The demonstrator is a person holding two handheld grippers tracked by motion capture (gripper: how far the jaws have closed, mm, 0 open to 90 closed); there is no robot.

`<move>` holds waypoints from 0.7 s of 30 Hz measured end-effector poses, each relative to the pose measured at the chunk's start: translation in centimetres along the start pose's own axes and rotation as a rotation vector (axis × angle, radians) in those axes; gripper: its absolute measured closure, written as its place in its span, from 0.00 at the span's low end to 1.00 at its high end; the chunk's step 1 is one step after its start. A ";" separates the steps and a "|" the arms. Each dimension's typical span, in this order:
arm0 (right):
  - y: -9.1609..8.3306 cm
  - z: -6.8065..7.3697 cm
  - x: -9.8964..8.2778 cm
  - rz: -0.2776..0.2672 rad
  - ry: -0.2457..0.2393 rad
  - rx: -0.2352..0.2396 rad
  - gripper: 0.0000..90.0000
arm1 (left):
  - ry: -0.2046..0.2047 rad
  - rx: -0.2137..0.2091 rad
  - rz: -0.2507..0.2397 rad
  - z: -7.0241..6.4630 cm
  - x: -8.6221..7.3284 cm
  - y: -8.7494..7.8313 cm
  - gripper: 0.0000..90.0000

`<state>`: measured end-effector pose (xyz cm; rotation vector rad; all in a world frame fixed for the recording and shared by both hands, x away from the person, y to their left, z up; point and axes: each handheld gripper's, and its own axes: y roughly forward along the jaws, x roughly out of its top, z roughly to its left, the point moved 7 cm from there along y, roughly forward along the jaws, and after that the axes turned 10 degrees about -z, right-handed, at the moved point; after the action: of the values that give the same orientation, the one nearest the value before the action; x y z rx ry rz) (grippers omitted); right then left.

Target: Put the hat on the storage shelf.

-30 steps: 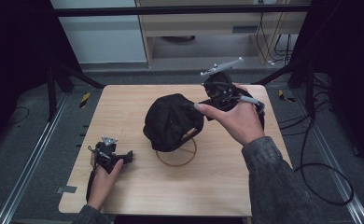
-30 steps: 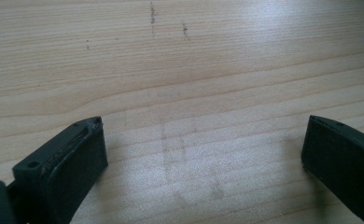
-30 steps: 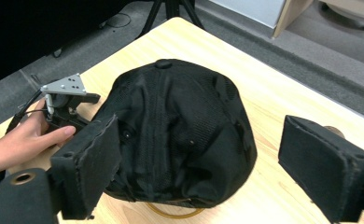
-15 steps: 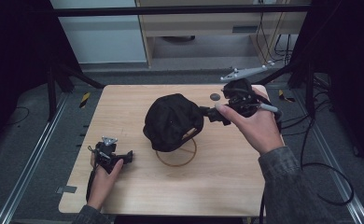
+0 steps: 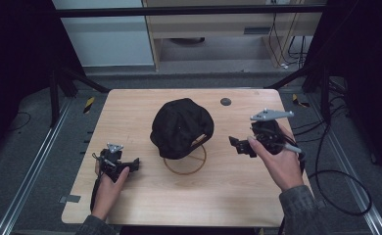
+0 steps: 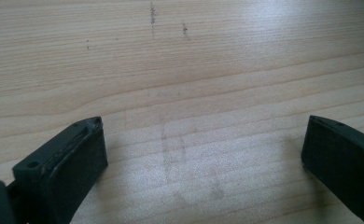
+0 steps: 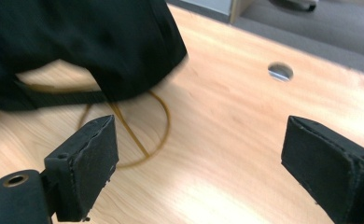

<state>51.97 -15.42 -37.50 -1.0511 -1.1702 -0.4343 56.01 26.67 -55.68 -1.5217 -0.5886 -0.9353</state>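
Note:
A black cap (image 5: 181, 126) sits on a thin wooden ring stand (image 5: 185, 160) in the middle of the table (image 5: 238, 196). My right gripper (image 5: 238, 146) hovers low to the right of the cap and points at it, a short gap away. It is open; its jaws have just been closing a little with nothing between them. In the right gripper view the cap (image 7: 77, 42) and ring (image 7: 164, 126) lie ahead of my right gripper (image 7: 199, 163). My left gripper (image 5: 132, 164) rests on the table to the cap's left, open over bare wood (image 6: 203, 154).
A small round hole (image 5: 225, 102) is in the tabletop behind the cap, also seen as the hole (image 7: 280, 71) in the right gripper view. Cables (image 5: 336, 176) trail off the table's right side. Dark floor and metal rails surround the table.
My right gripper has drawn back from the cap, moving right and down toward the table. The cap stays on its stand. The left gripper has not moved.

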 end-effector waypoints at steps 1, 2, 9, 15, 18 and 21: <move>0.2 -0.2 -0.9 0.001 0.007 -0.009 0.13 | 0.000 0.000 0.000 0.0 0.0 0.0 0.00; 0.4 -0.4 -1.9 0.005 0.010 -0.017 0.13 | 0.001 -0.001 0.000 0.0 0.0 0.0 0.00; 2.7 -1.0 -8.4 0.058 0.039 -0.044 0.13 | 0.007 -0.010 -0.001 0.2 0.1 0.1 0.00; 4.8 -0.9 -13.2 0.121 0.064 -0.045 0.13 | 0.005 -0.005 -0.002 0.6 0.2 0.3 0.00; 5.6 -0.9 -14.8 0.140 0.057 -0.060 0.12 | -0.003 0.003 -0.003 0.8 0.2 0.3 0.00; 6.2 -1.0 -15.8 0.151 0.051 -0.069 0.12 | -0.007 0.010 -0.001 0.9 0.2 0.3 0.00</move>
<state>51.20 -16.81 -54.38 -1.1729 -1.0285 -0.3832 56.59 27.42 -55.67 -1.5166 -0.5979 -0.9272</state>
